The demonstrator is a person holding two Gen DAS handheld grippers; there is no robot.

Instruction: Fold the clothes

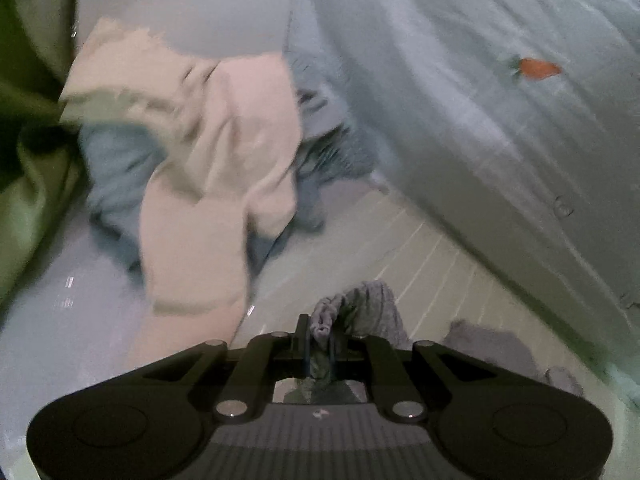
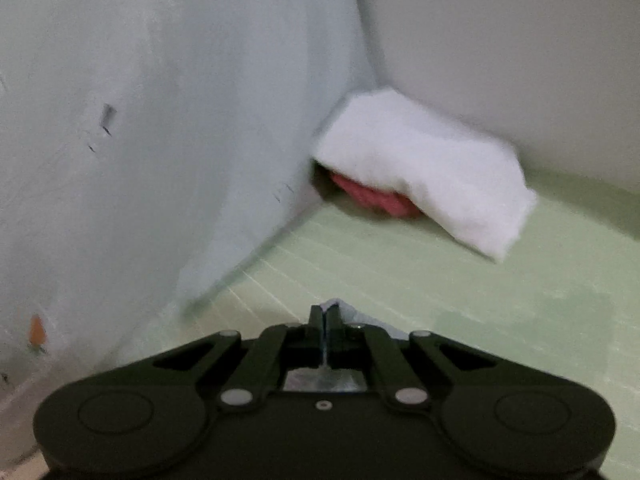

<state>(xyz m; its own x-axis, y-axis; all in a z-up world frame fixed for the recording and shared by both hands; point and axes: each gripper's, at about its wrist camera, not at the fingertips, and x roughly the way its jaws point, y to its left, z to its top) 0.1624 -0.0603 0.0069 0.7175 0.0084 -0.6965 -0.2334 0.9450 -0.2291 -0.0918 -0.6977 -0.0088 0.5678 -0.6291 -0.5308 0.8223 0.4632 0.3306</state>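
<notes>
Through the left wrist camera, I'm seeing my left gripper (image 1: pixel 320 330) clenching a grey garment (image 1: pixel 368 308) over the striped mat (image 1: pixel 432 264), with an unfolded pile (image 1: pixel 208 152) waiting. In the right view, my right gripper (image 2: pixel 325 314) is pinching a pale blue fabric edge (image 2: pixel 340 305); a folded white stack (image 2: pixel 432 168) is sitting in the corner.

The left gripper (image 1: pixel 320 334) is matte black plastic: two rounded lobes with shallow circular recesses, angled linkage bars pinned by silver rivets, and slim black fingers (image 1: pixel 302 330). A ribbed grey panel carries a small pale mark. The right gripper (image 2: pixel 325 320) is built alike, with a small round screw hole at its centre.
</notes>
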